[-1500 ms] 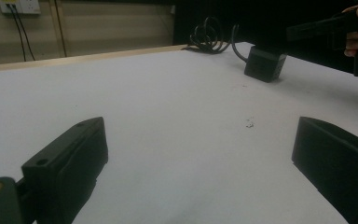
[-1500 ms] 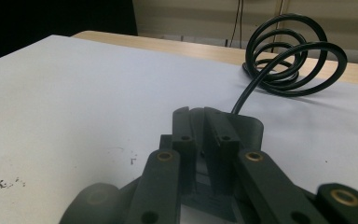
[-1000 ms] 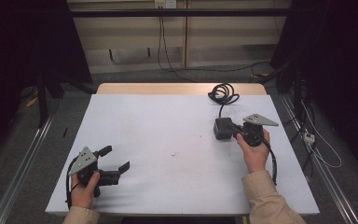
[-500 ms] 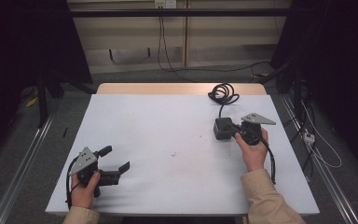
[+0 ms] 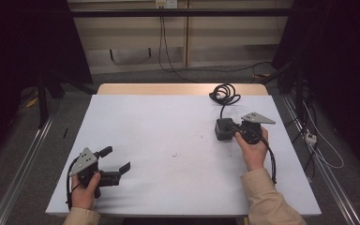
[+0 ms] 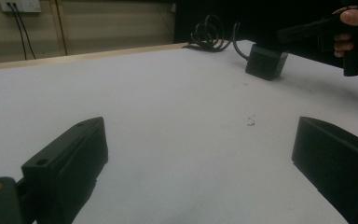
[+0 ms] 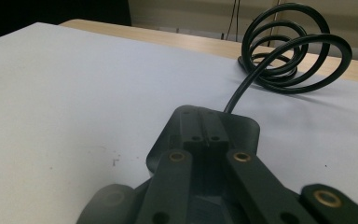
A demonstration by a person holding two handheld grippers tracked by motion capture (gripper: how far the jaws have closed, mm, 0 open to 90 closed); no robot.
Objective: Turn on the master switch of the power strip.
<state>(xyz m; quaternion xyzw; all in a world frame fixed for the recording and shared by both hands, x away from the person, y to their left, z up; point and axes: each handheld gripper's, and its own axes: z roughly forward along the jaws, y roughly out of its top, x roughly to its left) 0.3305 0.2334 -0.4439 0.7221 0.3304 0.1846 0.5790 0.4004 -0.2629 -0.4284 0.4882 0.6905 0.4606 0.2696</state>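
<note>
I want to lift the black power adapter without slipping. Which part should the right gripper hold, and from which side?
Probably grip the power adapter across its two flat side walls, coming from the person's side, where the right gripper already is, its jaws shut together over the block. The stiff cord leaves the far end toward its coil, so avoid that end.

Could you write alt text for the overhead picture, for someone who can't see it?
Seen from above, a person's right gripper sits with shut fingers over a black power brick whose cord coils toward the far edge of a white table. The left gripper rests open near the front left corner.
</note>
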